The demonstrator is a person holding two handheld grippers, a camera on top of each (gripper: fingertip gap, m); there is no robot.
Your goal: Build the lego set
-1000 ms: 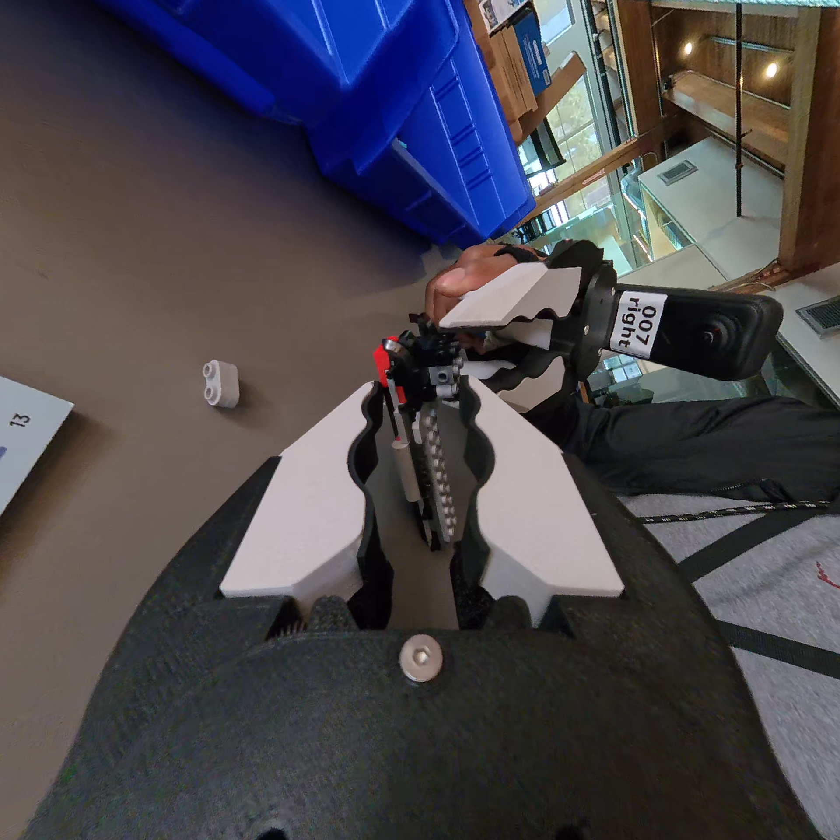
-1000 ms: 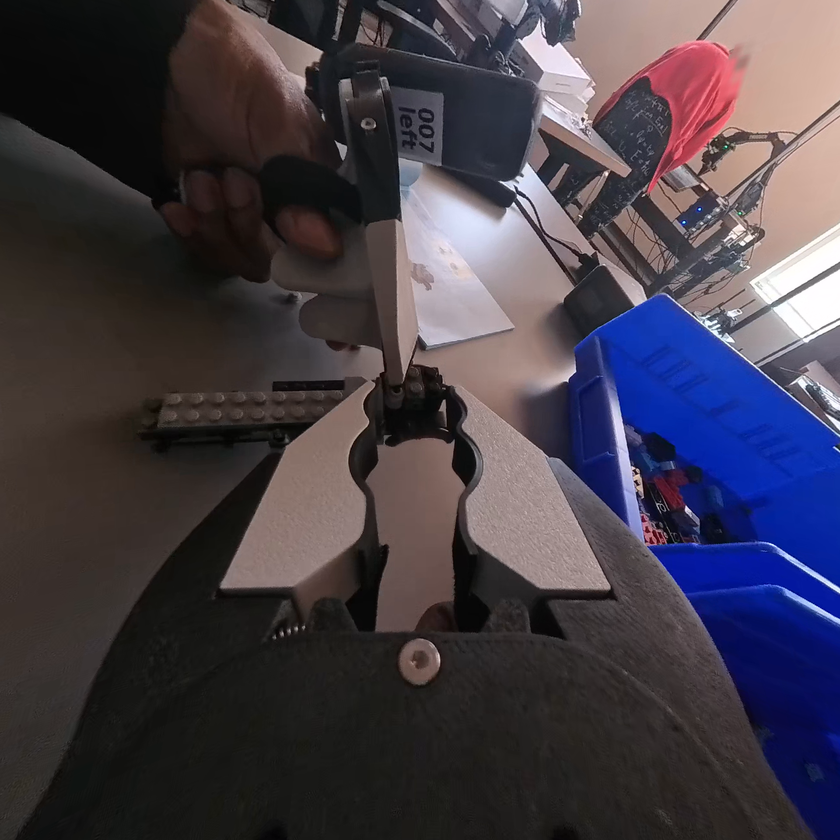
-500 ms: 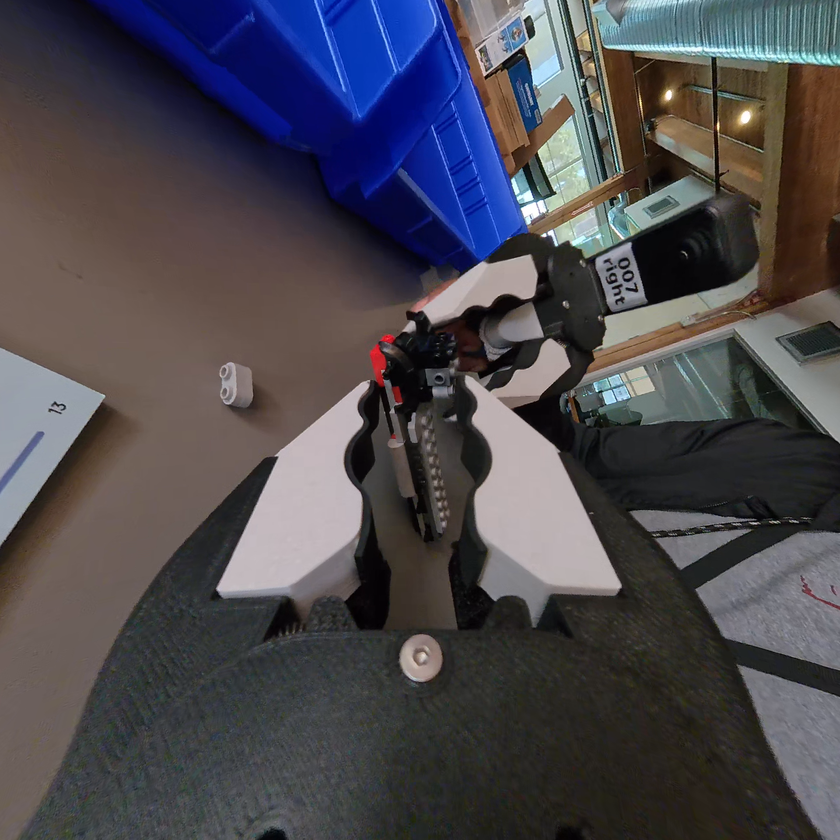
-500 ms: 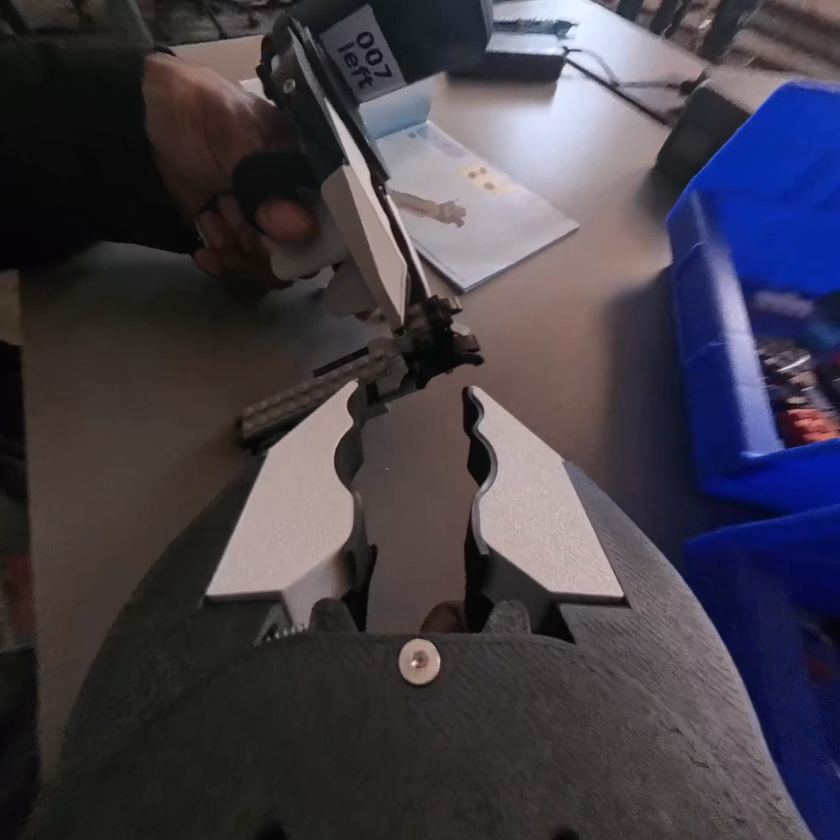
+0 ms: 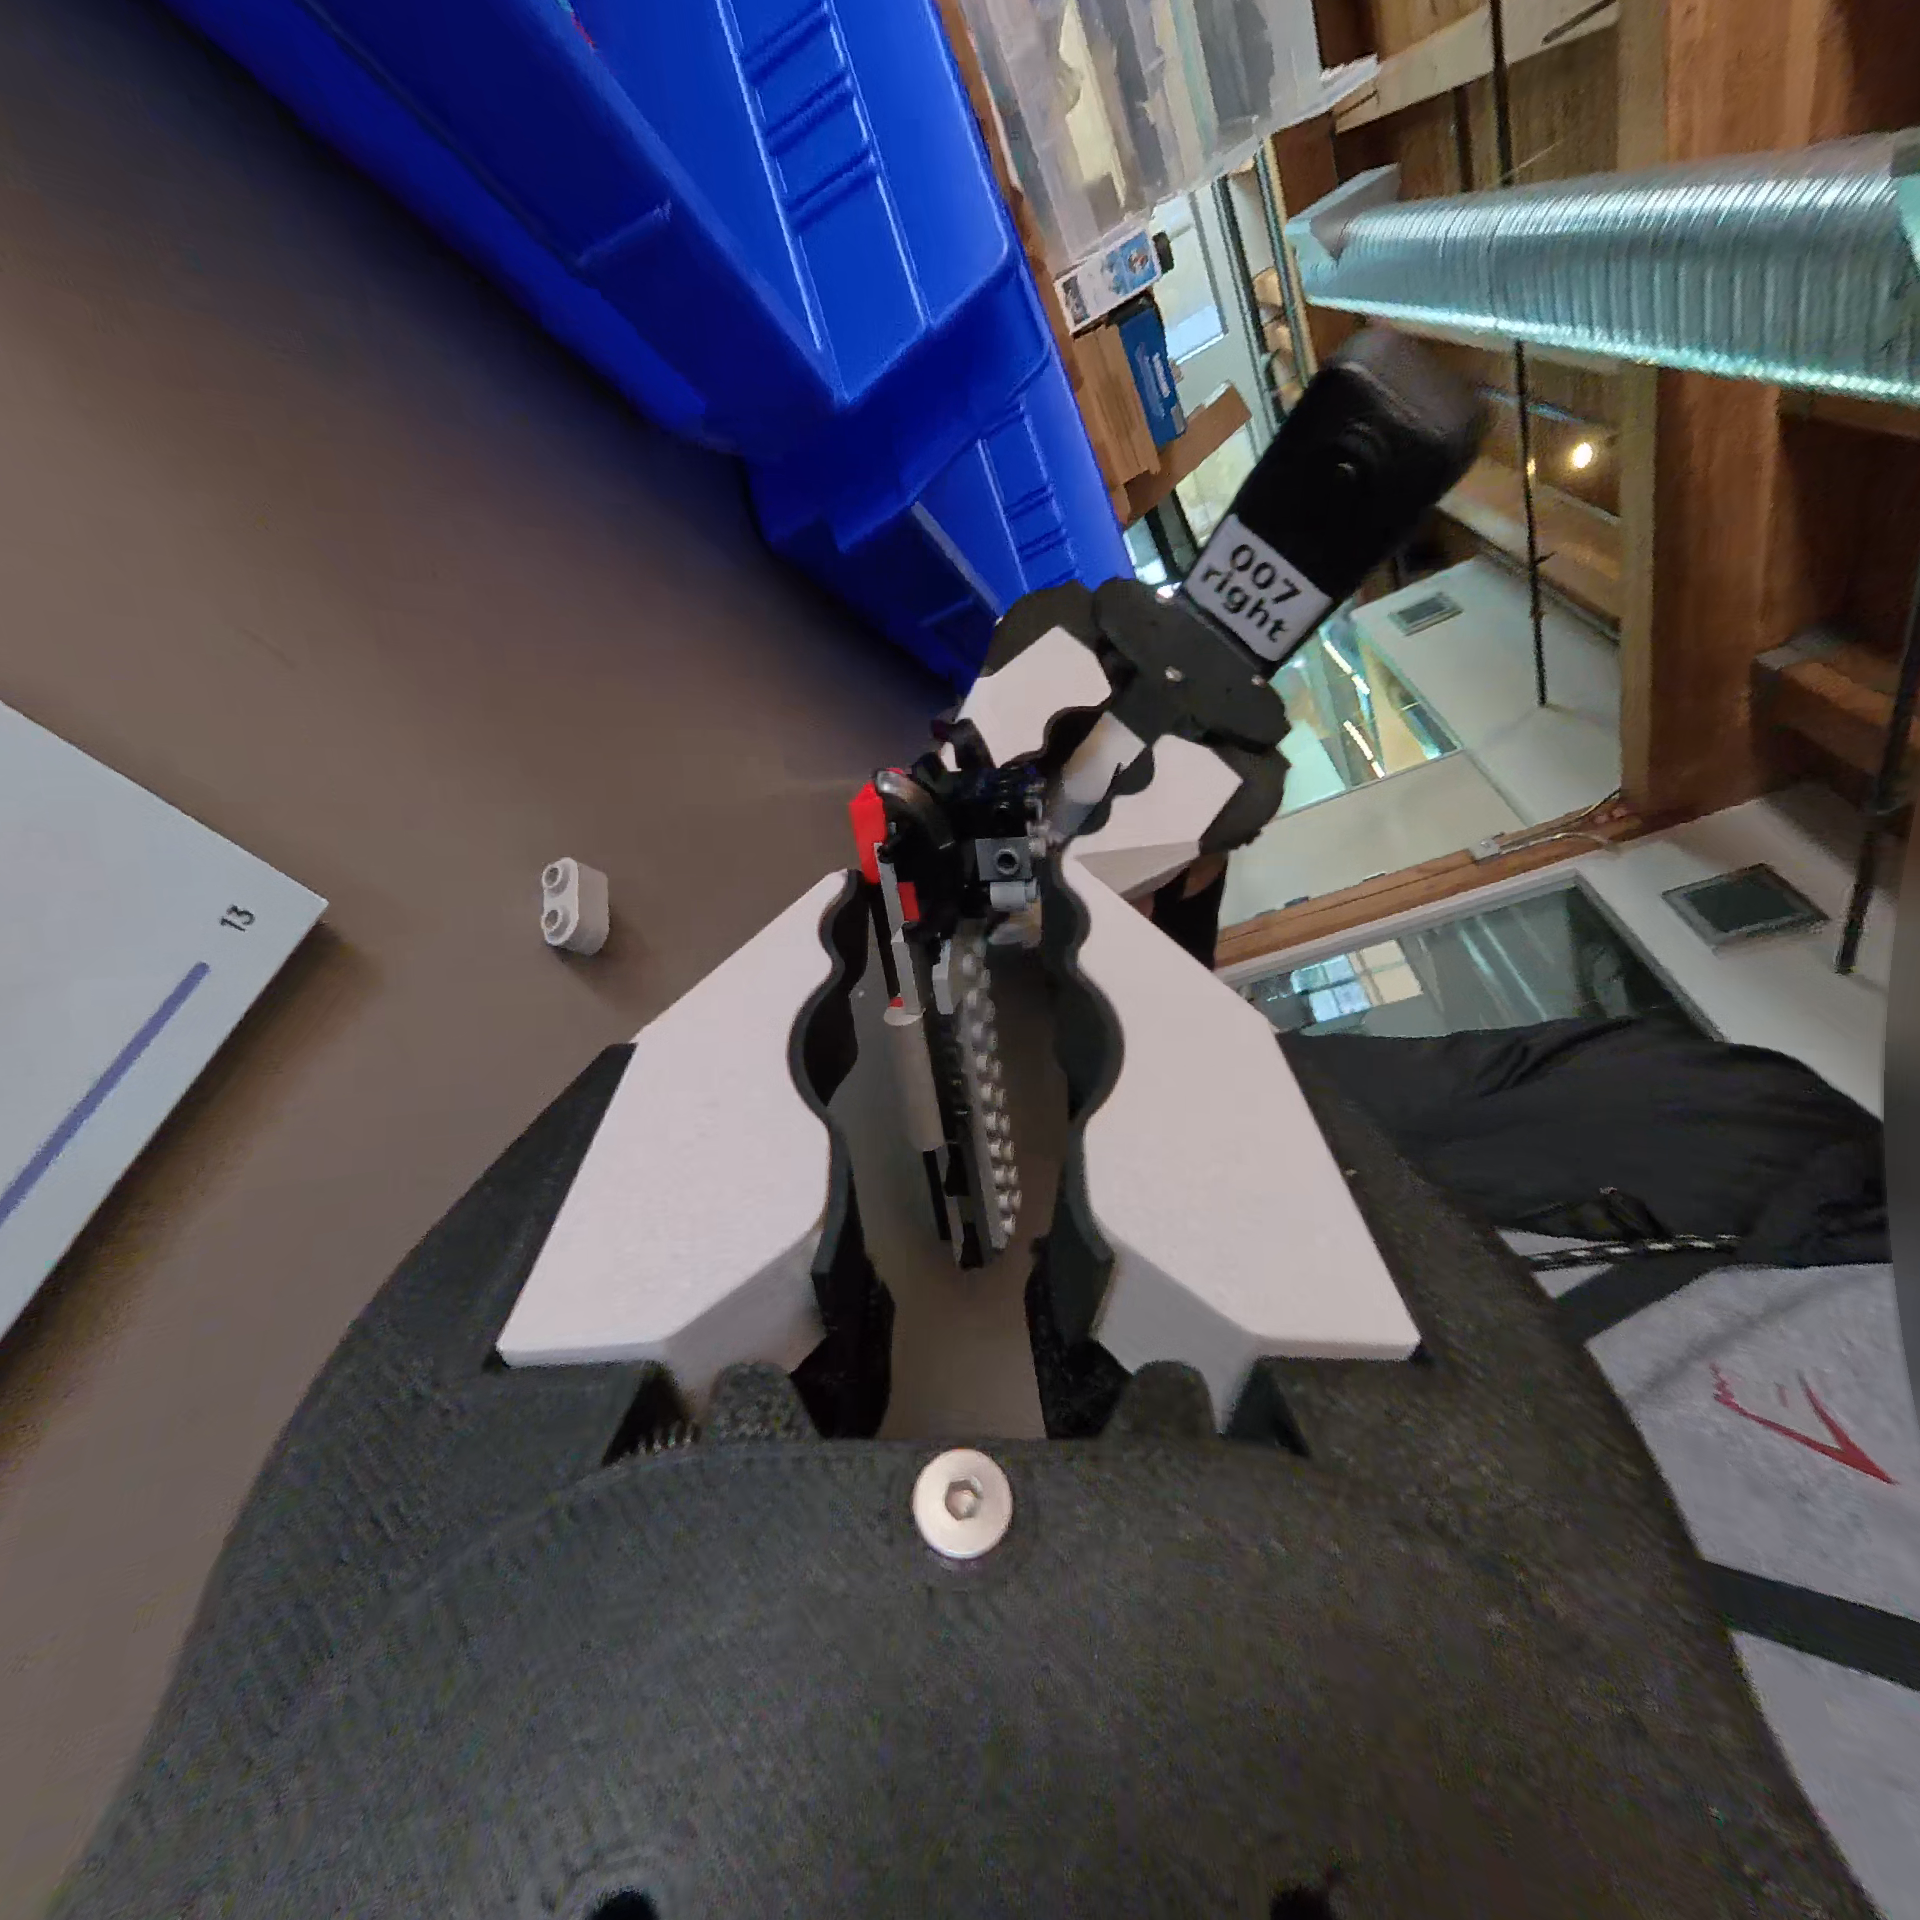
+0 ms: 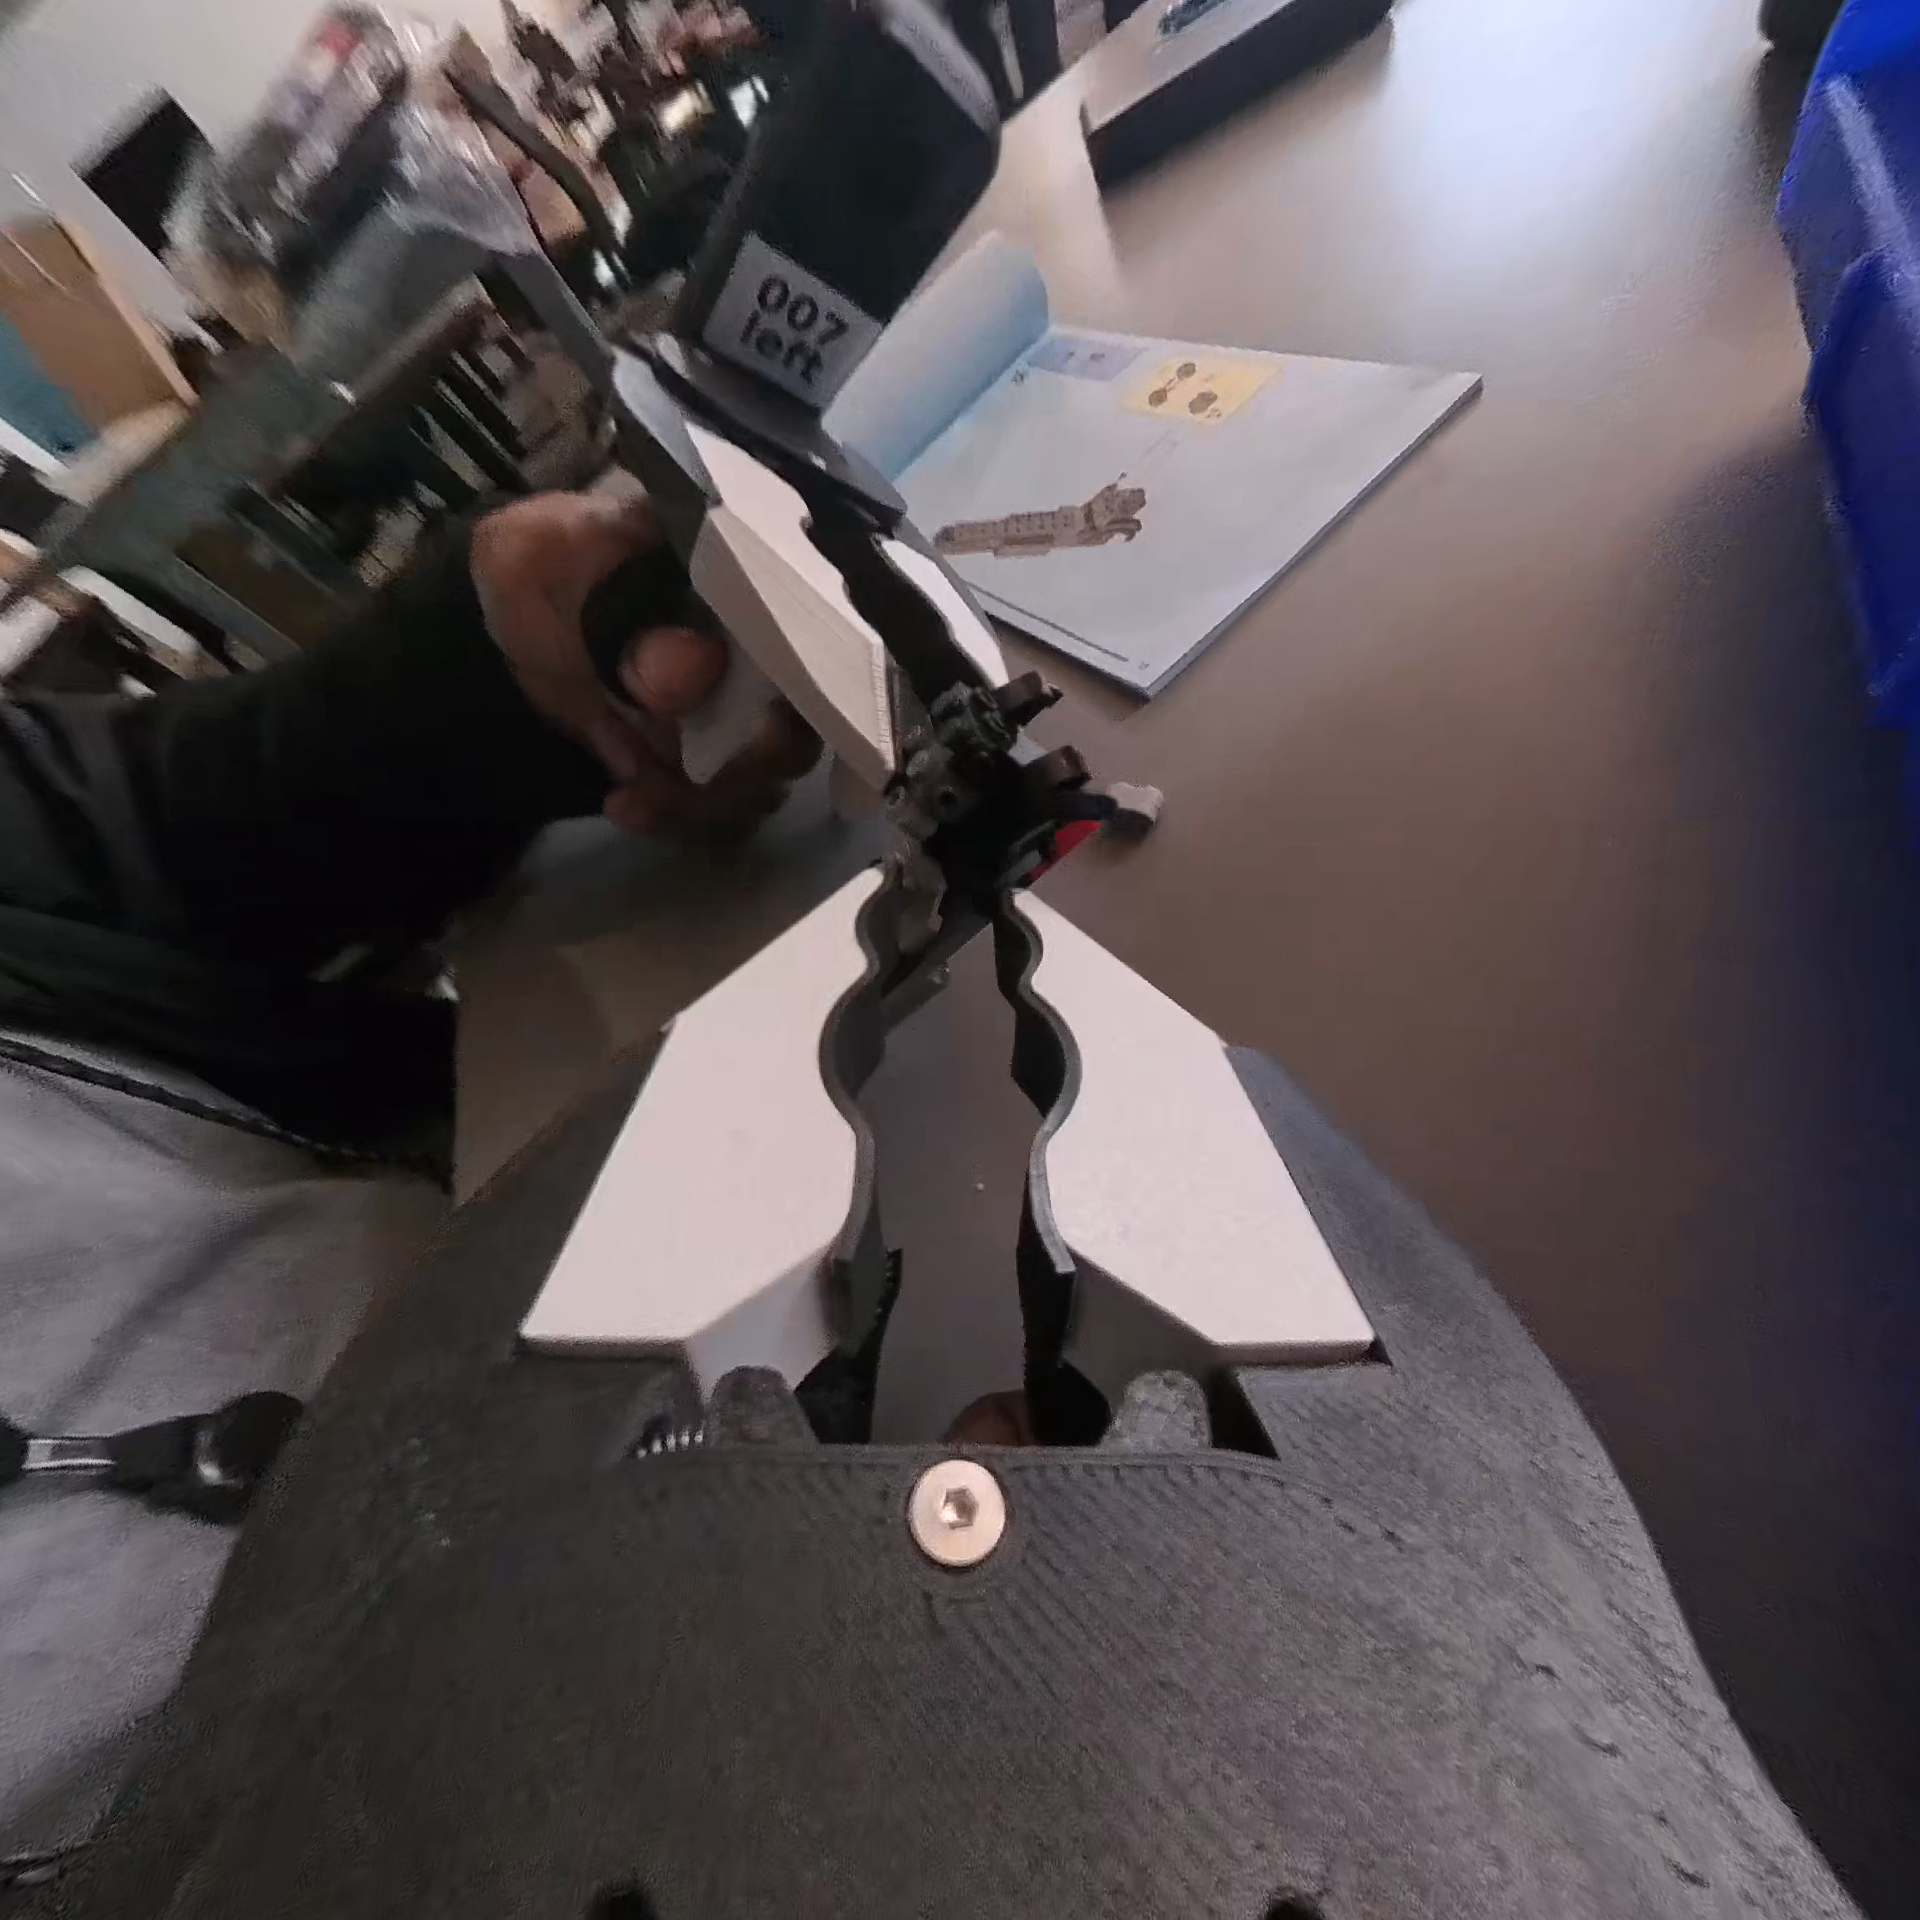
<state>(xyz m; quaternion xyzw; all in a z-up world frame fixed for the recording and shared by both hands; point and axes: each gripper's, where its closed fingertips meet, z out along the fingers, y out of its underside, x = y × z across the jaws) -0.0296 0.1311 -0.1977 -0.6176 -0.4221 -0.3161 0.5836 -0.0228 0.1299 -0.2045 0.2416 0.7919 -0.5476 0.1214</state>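
Two grippers are met at one lego assembly (image 5: 961,997): it is clamped by left gripper (image 5: 951,904) fingers above the worktop (image 5: 312,582), its front end pinched by right gripper (image 6: 951,883) fingers. One loose grey brick (image 5: 574,906) is seen near an instruction booklet (image 6: 1164,499).

Blue bins (image 5: 727,260) cut off at frame edge; booklet (image 5: 94,1039) partly cropped; background shelving (image 6: 312,208) blurred, contents indeterminate.
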